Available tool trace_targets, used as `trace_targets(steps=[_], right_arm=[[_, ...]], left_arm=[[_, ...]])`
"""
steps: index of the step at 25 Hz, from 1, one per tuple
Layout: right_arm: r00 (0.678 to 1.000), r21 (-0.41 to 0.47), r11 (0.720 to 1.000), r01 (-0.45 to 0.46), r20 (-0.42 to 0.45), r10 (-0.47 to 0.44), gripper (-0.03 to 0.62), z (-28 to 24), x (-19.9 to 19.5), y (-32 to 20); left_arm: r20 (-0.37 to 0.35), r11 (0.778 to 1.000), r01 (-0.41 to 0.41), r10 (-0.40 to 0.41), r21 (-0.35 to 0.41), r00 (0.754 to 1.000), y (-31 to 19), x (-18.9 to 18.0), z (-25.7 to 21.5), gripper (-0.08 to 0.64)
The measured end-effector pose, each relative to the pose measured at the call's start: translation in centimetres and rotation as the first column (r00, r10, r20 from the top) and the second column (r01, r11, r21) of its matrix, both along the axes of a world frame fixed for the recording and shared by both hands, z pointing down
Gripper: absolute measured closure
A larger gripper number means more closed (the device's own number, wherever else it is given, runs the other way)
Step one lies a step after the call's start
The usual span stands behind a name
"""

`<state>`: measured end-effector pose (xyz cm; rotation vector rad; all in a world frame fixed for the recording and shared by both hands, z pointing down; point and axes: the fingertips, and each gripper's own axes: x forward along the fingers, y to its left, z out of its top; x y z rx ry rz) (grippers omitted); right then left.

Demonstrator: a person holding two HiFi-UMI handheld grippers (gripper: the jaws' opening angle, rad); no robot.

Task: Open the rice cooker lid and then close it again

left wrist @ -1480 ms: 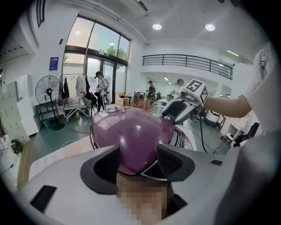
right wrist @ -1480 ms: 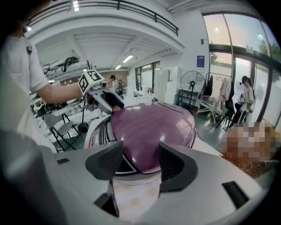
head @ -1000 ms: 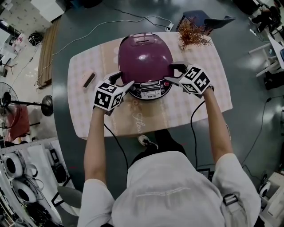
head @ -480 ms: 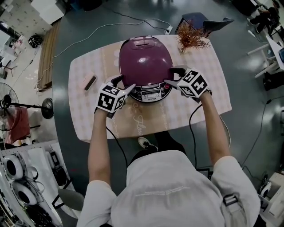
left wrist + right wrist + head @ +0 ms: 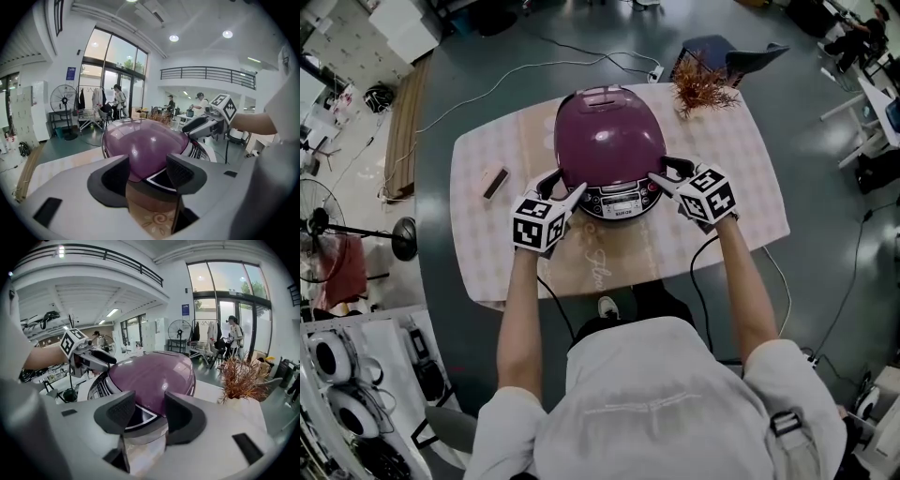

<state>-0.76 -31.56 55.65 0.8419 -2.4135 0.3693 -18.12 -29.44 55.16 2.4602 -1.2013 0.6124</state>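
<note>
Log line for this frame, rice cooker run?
cooker lid: shut | left gripper: open, jaws just closing, cooker rim in gap, not clamped | right gripper: same, other side

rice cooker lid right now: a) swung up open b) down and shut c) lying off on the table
b: the purple lid sits domed down over the cooker body, with no gap showing in either gripper view.

Left gripper [image 5: 562, 185], right gripper [image 5: 668, 172] flank rice cooker [image 5: 609, 131]; contact unclear.
</note>
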Motion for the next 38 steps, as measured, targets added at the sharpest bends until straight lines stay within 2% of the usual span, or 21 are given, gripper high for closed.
trace_targets(steps=[2, 4, 6, 7, 8, 11, 15, 22, 27, 33, 38], right_arm=[[0.998, 0.033, 0.998, -0.057, 0.01, 0.057, 0.385, -0.4, 0.5, -0.2], [0.988, 0.082, 0.985, -0.154, 0.039, 0.151, 0.402, -1.1, 1.4, -0.2], [0.97, 0.113, 0.965, -0.238, 0.077, 0.231, 0.446, -1.9, 2.4, 0.7], [0.963, 0.128, 0.956, -0.263, 0.085, 0.254, 0.482, -2.4, 2.8, 1.3], [0.961, 0.148, 0.951, -0.273, 0.083, 0.263, 0.49, -2.9, 2.9, 2.1], [0.966, 0.231, 0.937, -0.26, 0.054, 0.255, 0.522, -4.7, 2.9, 4.4], [0.964, 0.321, 0.909, -0.264, 0.063, 0.258, 0.549, -7.4, 2.9, 7.5], [0.97, 0.401, 0.883, -0.242, 0.078, 0.231, 0.563, -11.2, 2.7, 12.4], [0.968, 0.433, 0.866, -0.249, 0.095, 0.231, 0.563, -13.3, 2.6, 14.7], [0.973, 0.491, 0.843, -0.22, 0.047, 0.227, 0.563, -15.3, 2.3, 16.4], [0.979, 0.534, 0.826, -0.182, 0.016, 0.205, 0.565, -17.3, 1.3, 17.7]], left_arm=[[-0.027, 0.999, 0.041, -0.04, 0.036, 0.999, 0.4, -0.6, -0.2, 0.324], [-0.079, 0.992, 0.103, -0.098, 0.067, 0.992, 1.1, -1.5, -0.7, 0.35], [-0.126, 0.985, 0.149, -0.137, 0.086, 0.982, 2.3, -2.2, -1.3, 0.393], [-0.133, 0.982, 0.161, -0.148, 0.096, 0.98, 2.9, -2.5, -1.7, 0.411], [-0.13, 0.98, 0.17, -0.156, 0.105, 0.979, 3.6, -2.8, -2.0, 0.427], [-0.135, 0.971, 0.199, -0.181, 0.135, 0.974, 5.2, -3.6, -3.1, 0.507], [-0.142, 0.961, 0.198, -0.173, 0.194, 0.975, 7.7, -3.6, -5.1, 0.534], [-0.111, 0.941, 0.178, -0.151, 0.288, 0.982, 11.6, -3.1, -8.6, 0.537], [-0.081, 0.931, 0.132, -0.111, 0.339, 0.99, 13.6, -2.4, -10.8, 0.537], [-0.061, 0.92, 0.078, -0.06, 0.383, 0.996, 15.5, -1.5, -13.7, 0.537], [-0.044, 0.895, 0.08, -0.068, 0.439, 0.997, 16.4, -1.0, -15.7, 0.537]])
